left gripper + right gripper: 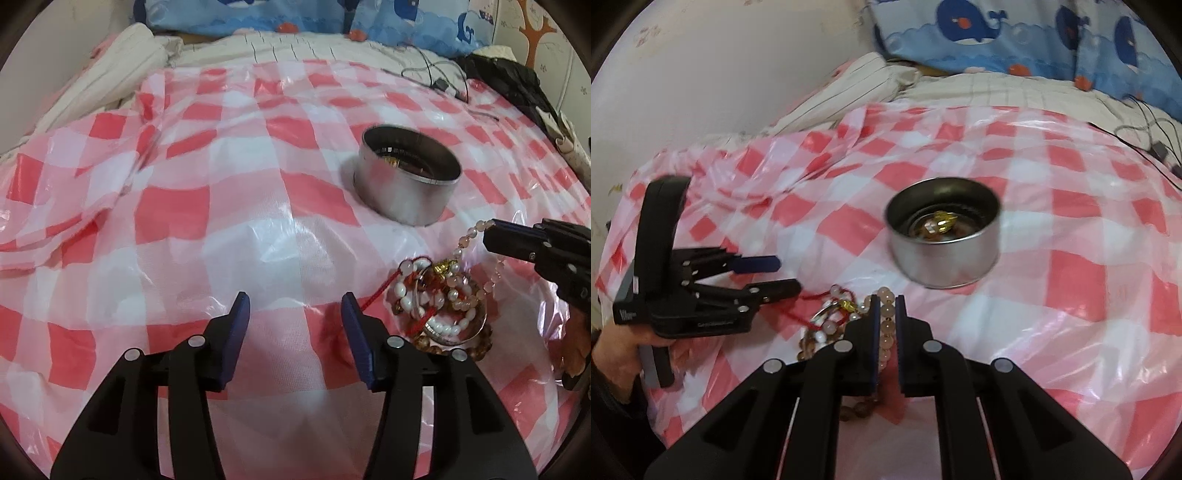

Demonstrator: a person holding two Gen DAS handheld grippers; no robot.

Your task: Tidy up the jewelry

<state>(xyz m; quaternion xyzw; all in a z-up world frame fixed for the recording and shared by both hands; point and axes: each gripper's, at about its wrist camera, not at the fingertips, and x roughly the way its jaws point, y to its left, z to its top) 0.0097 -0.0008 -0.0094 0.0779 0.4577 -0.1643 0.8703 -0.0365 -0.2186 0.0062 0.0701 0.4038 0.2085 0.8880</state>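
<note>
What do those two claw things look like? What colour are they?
Both are black plastic with silver round screws. The left claw has dark blue pads on its two flat fingers, and so does the right claw. The left one has a chunky black handle with small pale lettering, too blurry to read.

Bed covered by a red-and-white checkered plastic sheet [207, 192], shiny and wrinkled, bunched into folds at the left. Under it, pale striped bedding [303, 46], visible at the far edge. Behind, blue pillows with whale print [1015, 33]. Black cables [432, 74] lying on the bedding at the far right. White wall [713, 85] on the left, with small faint marks. Soft, even indoor light.
</note>
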